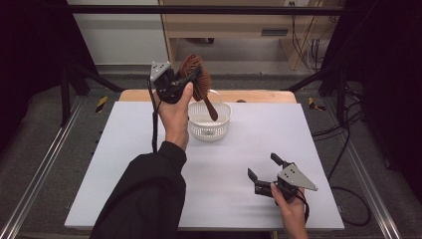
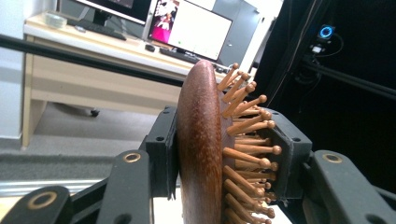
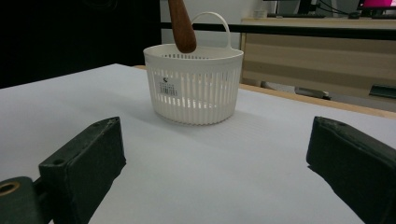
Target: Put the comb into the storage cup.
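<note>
sleeve point(image 1: 144, 199): black, long | fingers point(image 3: 84, 163): black, blocky | plates point(image 1: 294, 177): grey, three-cornered

Left tool point(image 1: 185, 79) raised on an outstretched arm, jaws clamped (right tool point(image 1: 263, 174) low, jaws apart).

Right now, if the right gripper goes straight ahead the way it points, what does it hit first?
Probably the white slotted plastic basket, dead ahead between the open jaws of the right gripper; bare white table before it. Depth is unclear.

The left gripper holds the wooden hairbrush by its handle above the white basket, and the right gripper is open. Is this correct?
Not quite. The left gripper holds the wooden hairbrush by its head, as the left gripper view shows; the handle hangs free above the white basket. The right gripper is open, as you say.
</note>
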### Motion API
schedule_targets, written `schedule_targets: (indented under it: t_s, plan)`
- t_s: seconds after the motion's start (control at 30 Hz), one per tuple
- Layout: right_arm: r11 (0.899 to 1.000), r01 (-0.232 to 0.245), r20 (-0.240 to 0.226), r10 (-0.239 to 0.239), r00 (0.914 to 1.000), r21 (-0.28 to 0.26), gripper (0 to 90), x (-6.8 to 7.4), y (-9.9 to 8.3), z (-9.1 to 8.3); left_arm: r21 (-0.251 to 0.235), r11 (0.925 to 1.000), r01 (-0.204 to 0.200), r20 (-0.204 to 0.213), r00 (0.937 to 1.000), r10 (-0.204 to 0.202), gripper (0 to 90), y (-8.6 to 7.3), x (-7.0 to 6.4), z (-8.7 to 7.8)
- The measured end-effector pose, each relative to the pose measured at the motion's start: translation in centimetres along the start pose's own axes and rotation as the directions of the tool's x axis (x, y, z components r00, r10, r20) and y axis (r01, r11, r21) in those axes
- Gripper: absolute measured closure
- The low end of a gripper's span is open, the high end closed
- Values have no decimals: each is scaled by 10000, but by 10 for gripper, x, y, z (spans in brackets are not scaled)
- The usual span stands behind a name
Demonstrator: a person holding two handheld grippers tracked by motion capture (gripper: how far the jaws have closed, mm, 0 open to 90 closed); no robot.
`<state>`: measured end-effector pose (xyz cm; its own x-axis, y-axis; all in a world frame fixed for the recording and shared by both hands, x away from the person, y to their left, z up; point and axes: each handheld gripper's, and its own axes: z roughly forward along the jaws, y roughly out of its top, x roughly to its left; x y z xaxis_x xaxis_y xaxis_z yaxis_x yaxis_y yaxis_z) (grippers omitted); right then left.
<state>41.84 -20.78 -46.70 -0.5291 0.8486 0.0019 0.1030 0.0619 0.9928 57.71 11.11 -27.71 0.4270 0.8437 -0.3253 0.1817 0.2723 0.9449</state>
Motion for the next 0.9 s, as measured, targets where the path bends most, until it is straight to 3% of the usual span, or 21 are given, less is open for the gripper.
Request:
schedule_targets:
  t_s: [0.5,0.9]
  plan:
    - [9998,168,-26,-168,9999,82,44,-1,0,0,106,9999,53,-142,9999,-52,512,-24,7,20]
    - [9993,353,-111,-352,9993,129,44,1,-1,2,288,9995,97,10,10000,-98,512,-45,8,35]
